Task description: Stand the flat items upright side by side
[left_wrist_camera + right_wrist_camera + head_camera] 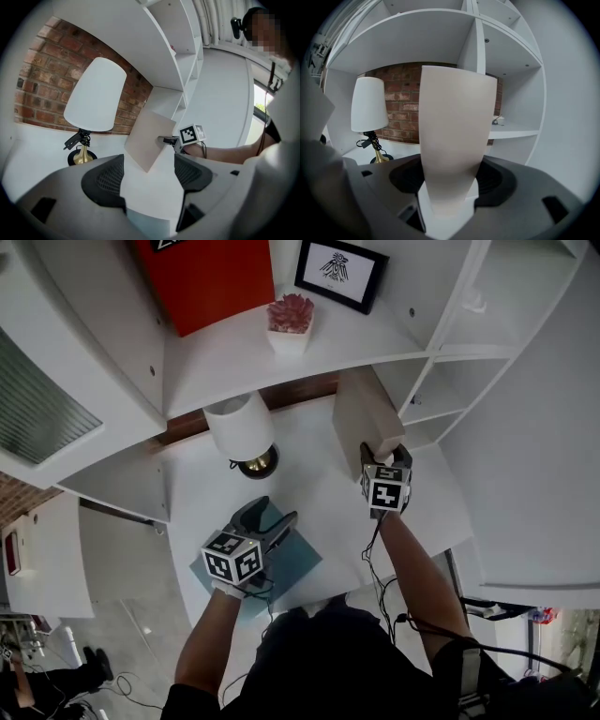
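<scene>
Well, on the white desk, the beige book stands tilted at far right, clamped at its near edge in my right tongs; it seems stiff, light and smooth. My left tongs gape over the flat teal book, near left.

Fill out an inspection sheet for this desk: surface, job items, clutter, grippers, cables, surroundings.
Surface: white desk, set into a white shelving unit.
Job's things: beige board lifted and tilted, one corner pointing down; teal board lying flat near the desk's front edge.
Clutter: lamp with a white shade, at the back of the desk.
Grippers: right gripper shut on the beige board's edge; left gripper open and empty, above the teal board.
Cables: black cable running from the right gripper along the forearm.
Surroundings: brick wall behind; red box, pink plant and framed picture on the shelf above.
</scene>
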Demonstrator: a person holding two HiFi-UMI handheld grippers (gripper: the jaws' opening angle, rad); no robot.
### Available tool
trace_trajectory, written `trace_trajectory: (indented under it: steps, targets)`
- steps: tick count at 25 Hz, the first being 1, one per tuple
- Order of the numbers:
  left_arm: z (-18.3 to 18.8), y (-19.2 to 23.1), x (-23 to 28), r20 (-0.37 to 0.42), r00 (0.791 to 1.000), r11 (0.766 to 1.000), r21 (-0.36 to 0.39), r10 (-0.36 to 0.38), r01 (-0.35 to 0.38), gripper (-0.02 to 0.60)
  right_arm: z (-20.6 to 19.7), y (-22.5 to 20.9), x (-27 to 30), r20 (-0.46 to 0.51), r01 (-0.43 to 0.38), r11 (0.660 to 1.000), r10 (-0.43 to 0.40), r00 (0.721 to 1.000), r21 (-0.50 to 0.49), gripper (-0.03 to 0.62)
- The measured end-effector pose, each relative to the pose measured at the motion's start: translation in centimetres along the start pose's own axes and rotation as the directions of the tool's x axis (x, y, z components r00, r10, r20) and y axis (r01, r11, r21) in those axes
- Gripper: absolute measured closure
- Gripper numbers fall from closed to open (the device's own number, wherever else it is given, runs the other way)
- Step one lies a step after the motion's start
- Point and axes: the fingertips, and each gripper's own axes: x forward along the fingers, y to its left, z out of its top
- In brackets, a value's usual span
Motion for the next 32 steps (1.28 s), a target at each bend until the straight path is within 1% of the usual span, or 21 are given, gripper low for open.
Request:
trace_trajectory:
  steps: [4, 8, 10, 15, 18, 21, 26, 32]
  targets:
    - [0.0, 0.7, 0.3, 0.009, 1.0, 1.0, -0.024, 0.005, -0.005, 0.249, 0.4, -0.1, 0.9, 0.008, 0.023, 1.0, -0.023, 1.0, 0.008, 0.284]
    - [0.0, 1.1, 0.5, 0.014, 1.0, 0.999, -0.04, 0.008, -0.008, 0.249, 0.4, -0.9, 1.7, 0.007, 0.067, 0.997, -0.068, 0.998, 0.043, 0.203]
    - [0.0, 1.2, 0.5, 0.013, 1.0, 0.999, -0.043, 0.009, -0.009, 0.249, 0.5, -1.0, 2.1, 0.003, 0.075, 0.996, -0.075, 0.997, 0.055, 0.186]
    - [0.0, 1.7, 0.5, 0.018, 1.0, 0.998, -0.059, 0.015, -0.014, 0.249, 0.9, -0.9, 3.2, -0.008, 0.092, 0.994, -0.092, 0.996, 0.051, 0.18]
    - [0.1, 1.9, 0.3, 0.021, 1.0, 0.998, -0.065, 0.017, -0.015, 0.249, 0.9, -1.1, 3.8, -0.027, 0.112, 0.992, -0.11, 0.994, 0.059, 0.155]
    - [0.0, 2.3, 0.0, 0.02, 1.0, 0.997, -0.073, 0.019, -0.018, 0.249, 0.7, -1.1, 4.2, -0.048, 0.124, 0.99, -0.121, 0.992, 0.067, 0.152]
    - [0.1, 3.1, -0.5, 0.022, 1.0, 0.997, -0.077, 0.022, -0.02, 0.249, 0.4, -0.9, 4.5, -0.062, 0.126, 0.99, -0.122, 0.991, 0.058, 0.146]
    - [0.6, 3.5, -0.8, 0.038, 0.999, 0.997, -0.075, 0.0, 0.003, 0.249, -0.7, -0.8, 2.5, -0.071, 0.107, 0.991, -0.101, 0.992, 0.081, 0.148]
